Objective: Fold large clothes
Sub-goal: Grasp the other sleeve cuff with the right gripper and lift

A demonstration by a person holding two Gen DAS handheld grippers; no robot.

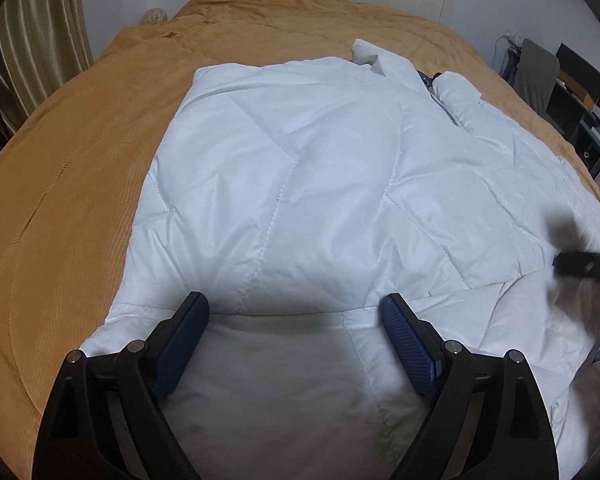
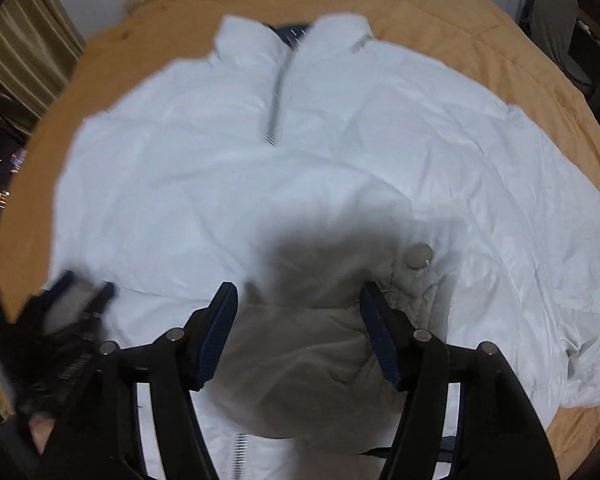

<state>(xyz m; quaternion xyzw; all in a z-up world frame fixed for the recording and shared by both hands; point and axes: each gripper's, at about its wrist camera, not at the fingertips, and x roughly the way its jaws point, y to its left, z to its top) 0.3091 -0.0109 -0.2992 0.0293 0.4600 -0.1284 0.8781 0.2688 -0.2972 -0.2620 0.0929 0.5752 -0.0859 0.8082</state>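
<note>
Hovering with jaws wide and empty, the left gripper [image 1: 294,306] and right gripper [image 2: 298,294] hang above the white quilted puffer jacket [image 1: 300,184]. A fold looks just laid; next, I judge, each regrips the hem below it.

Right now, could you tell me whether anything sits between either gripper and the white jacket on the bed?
Nothing visible does: the left gripper and right gripper stand open directly over the white jacket.

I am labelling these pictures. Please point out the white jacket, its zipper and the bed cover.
white jacket [image 1: 300,184]: left wrist view, quilted front panel.
zipper [image 2: 275,96]: right wrist view, grey teeth below the collar.
bed cover [image 1: 80,168]: left wrist view, bare tan part.
</note>
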